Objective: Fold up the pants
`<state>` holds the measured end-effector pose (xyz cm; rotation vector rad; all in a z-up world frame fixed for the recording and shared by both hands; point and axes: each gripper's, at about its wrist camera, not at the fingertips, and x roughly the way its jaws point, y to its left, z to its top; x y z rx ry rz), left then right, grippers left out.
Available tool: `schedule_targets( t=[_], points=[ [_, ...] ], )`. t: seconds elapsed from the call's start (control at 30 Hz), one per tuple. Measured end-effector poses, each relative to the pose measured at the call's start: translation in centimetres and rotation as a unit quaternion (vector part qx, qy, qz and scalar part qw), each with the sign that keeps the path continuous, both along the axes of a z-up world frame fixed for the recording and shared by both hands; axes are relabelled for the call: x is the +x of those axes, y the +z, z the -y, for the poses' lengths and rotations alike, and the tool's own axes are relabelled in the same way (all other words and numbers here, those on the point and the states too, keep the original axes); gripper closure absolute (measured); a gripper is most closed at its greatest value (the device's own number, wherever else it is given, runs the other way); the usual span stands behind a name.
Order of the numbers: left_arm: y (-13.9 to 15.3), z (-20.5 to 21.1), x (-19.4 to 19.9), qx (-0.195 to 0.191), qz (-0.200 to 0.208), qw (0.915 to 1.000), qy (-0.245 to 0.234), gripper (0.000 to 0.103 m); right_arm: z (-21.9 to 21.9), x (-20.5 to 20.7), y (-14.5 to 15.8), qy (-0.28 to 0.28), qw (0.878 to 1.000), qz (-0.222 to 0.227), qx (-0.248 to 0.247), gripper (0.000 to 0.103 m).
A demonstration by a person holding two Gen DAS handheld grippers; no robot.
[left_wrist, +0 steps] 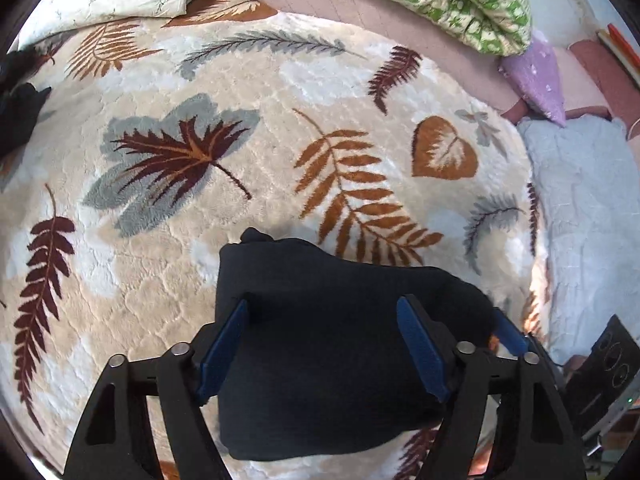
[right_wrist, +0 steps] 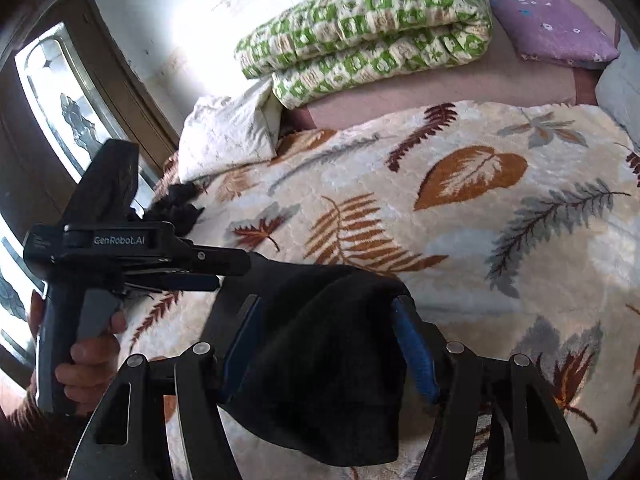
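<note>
Two grippers sit over the dark pants (left_wrist: pixel 320 352), which lie bunched on the leaf-print blanket (left_wrist: pixel 248 80) near its front edge. My left gripper (left_wrist: pixel 324 344) has its blue pads (left_wrist: pixel 420 344) spread wide with the cloth lying between them, not pinched. My right gripper (right_wrist: pixel 326 348) is likewise spread, and the pants (right_wrist: pixel 328 360) drape across its pads and hang down in front. A green quilt (right_wrist: pixel 360 28) and a purple pillow (right_wrist: pixel 552 28) lie along the bed's far edge, a white pillow (right_wrist: pixel 228 136) at the far left corner.
</note>
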<state>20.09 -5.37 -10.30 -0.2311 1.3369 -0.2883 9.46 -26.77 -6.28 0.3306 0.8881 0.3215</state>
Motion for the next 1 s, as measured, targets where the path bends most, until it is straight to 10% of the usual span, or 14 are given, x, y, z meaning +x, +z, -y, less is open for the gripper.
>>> schedule_targets(
  t=[0.37, 1.0],
  points=[
    [-3.4, 2.8, 2.5, 0.033, -0.005, 0.9991, -0.027, 0.027, 2.0, 2.4, -6.9, -0.045, 0.996, -0.077, -0.014, 0.032],
    [1.4, -0.7, -4.7, 0.061, 0.066, 0.9959, -0.003, 0.036, 3.3, -0.5, -3.3, -0.069, 0.991, -0.104, 0.056, 0.023]
  ],
)
